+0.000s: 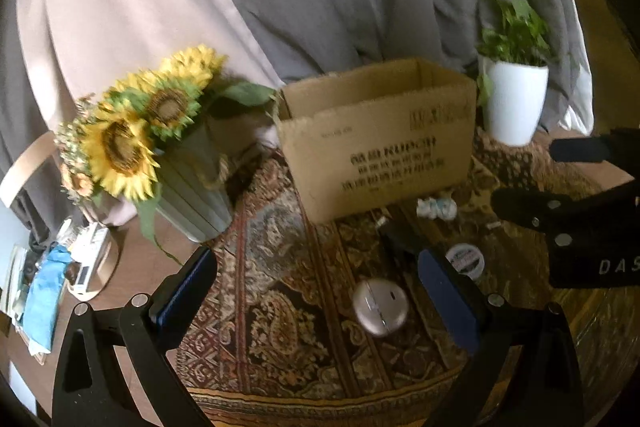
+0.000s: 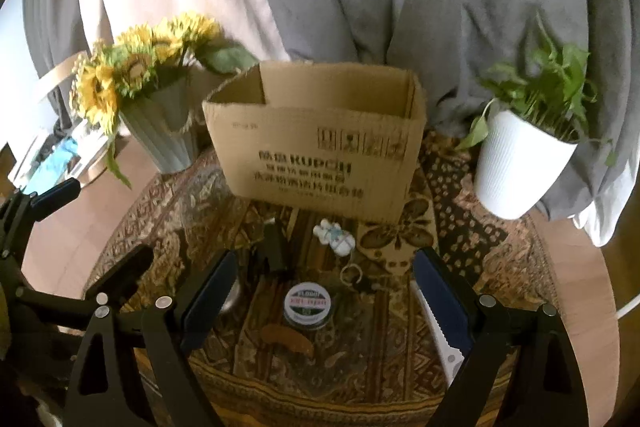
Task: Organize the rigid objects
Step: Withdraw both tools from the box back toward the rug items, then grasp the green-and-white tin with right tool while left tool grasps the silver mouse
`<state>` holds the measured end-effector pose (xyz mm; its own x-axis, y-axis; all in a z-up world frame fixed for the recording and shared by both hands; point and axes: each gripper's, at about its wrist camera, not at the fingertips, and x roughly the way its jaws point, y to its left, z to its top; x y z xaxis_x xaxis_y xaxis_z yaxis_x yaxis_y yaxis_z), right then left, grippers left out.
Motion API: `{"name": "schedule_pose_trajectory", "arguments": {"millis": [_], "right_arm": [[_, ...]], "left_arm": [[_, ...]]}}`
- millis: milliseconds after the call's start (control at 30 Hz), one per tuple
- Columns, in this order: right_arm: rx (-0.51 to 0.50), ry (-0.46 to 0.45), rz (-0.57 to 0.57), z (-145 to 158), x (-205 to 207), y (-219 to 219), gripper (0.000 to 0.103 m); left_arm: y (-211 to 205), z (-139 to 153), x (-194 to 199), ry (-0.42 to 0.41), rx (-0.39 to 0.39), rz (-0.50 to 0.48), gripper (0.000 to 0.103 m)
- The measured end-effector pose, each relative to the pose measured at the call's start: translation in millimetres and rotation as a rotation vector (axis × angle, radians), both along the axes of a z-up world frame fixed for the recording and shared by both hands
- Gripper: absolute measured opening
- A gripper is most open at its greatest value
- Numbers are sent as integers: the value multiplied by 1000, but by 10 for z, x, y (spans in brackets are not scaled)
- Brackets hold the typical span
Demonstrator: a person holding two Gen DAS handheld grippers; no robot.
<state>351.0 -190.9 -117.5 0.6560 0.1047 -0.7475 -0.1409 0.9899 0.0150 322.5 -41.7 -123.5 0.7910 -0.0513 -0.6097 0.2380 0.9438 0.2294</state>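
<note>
An open cardboard box (image 1: 376, 139) (image 2: 320, 143) stands at the back of the patterned cloth. In front of it lie a round silver case (image 1: 380, 307), a small round tin with a label (image 1: 466, 259) (image 2: 307, 305), a white plush keychain (image 1: 436, 207) (image 2: 334, 237), a black object (image 2: 276, 247), a brown comb (image 2: 288, 339) and a white serrated knife (image 2: 438, 331). My left gripper (image 1: 320, 295) is open above the silver case. My right gripper (image 2: 322, 303) is open around the tin, above it. It also shows in the left wrist view (image 1: 580, 187).
A vase of sunflowers (image 1: 160, 147) (image 2: 160, 99) stands left of the box. A white pot with a green plant (image 1: 516, 99) (image 2: 524, 163) stands right of it. Grey curtains hang behind. A cluttered side table (image 1: 60, 275) sits at the far left.
</note>
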Motion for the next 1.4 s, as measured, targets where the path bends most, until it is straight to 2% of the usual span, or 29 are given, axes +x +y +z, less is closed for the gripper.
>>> {"name": "schedule_pose_trajectory", "arguments": {"millis": [533,800,867,1033,1233,1400], "right_arm": [[15,197,38,-636,213,37,90],[20,271,44,-903,321,43,88],[23,287,45,-959,344,46,86],[26,315,47,-1065,390,31,81],[46,332,47,-1149,425,12,72],[67,343,57,-1194,463,31,64]], "left_arm": [[-106,-546,201,152,12,-97,101],[-96,-819,347,241,-44,-101,96],[-99,-873,380,263,-52,-99,91],[-104,-963,437,291,-73,-92,89],[-106,-1033,511,319,-100,-82,78],[-97,-1110,542,370,-152,-88,58]]}}
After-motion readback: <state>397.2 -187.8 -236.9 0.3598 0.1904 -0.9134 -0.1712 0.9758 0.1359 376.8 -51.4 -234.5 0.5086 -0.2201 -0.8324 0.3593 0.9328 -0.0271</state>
